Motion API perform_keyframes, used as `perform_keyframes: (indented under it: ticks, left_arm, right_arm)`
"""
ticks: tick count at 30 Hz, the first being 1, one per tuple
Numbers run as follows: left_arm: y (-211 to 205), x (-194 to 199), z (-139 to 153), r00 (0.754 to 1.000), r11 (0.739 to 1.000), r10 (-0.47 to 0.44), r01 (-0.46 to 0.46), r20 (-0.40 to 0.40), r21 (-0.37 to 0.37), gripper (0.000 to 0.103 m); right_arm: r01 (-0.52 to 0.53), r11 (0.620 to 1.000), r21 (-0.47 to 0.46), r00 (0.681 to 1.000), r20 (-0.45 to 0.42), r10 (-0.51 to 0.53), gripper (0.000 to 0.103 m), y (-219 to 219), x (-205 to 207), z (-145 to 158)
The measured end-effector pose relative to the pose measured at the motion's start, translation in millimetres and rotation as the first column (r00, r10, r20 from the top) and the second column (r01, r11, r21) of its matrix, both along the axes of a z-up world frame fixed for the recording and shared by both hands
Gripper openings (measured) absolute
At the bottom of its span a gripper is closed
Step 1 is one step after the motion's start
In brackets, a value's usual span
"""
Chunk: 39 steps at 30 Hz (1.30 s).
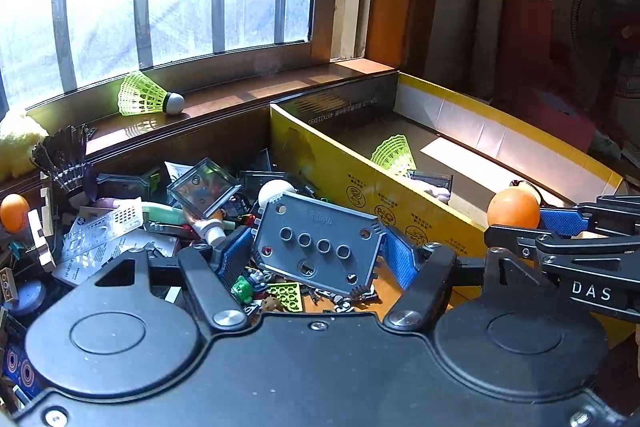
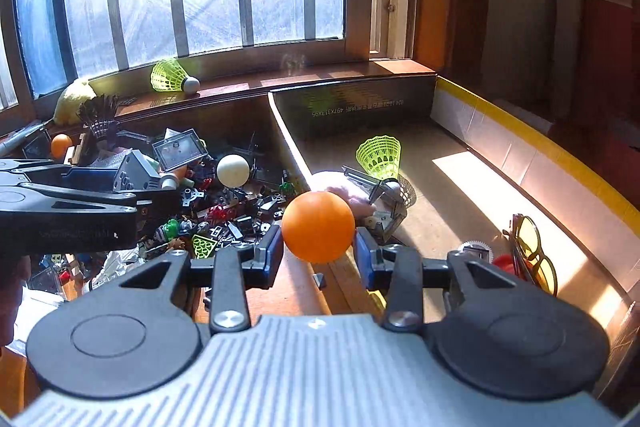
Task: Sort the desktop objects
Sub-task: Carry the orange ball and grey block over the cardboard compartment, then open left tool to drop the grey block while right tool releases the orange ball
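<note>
My left gripper (image 1: 318, 249) is shut on a grey plastic plate (image 1: 316, 241) with a row of round holes, held tilted above the pile of small toys and parts (image 1: 160, 219). The same plate (image 2: 134, 173) shows edge-on at the left of the right wrist view. My right gripper (image 2: 318, 247) is shut on an orange ball (image 2: 318, 226), held over the near wall of the yellow cardboard box (image 1: 404, 195). The ball (image 1: 514, 207) sits at the right in the left wrist view. A white ball (image 2: 233, 170) lies in the pile.
Inside the box (image 2: 532, 151) lie a green shuttlecock (image 2: 379, 155), a small clear case (image 2: 380, 199), yellow-lensed glasses (image 2: 536, 255) and a gear (image 2: 476, 249). Another green shuttlecock (image 1: 148, 95) rests on the window sill. A black shuttlecock (image 1: 66, 159) and a second orange ball (image 1: 14, 211) sit at the pile's left.
</note>
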<state>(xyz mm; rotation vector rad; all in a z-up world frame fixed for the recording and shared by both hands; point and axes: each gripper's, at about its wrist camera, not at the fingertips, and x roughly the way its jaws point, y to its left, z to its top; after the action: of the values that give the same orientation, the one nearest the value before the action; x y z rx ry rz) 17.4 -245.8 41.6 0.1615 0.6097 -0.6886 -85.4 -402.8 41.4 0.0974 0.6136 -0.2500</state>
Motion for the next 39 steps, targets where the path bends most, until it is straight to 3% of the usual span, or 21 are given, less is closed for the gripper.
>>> perform_keyframes:
  ticks: [10,18,29,39]
  left_arm:
    - [-85,-3,6,0.994,0.994,-0.109,0.109,0.018,-0.012,0.069]
    - [-141,-1,-2,0.987,0.987,-0.163,0.162,-0.012,-0.017,0.069]
    - [-209,14,-18,0.972,0.975,-0.211,0.216,-0.100,0.048,0.069]
    - [-237,23,-35,0.951,0.964,-0.229,0.251,-0.207,0.087,0.069]
  right_arm:
    - [0.062,0.998,-0.004,0.998,0.001,-0.062,0.042,-59,-10,2]
    - [0.135,0.991,-0.011,0.990,-0.030,-0.135,0.042,-102,-15,-6]
    - [0.212,0.977,0.001,0.974,-0.076,-0.212,0.042,-144,-13,-22]
    - [0.269,0.963,0.028,0.959,-0.104,-0.265,0.042,-169,-8,-32]
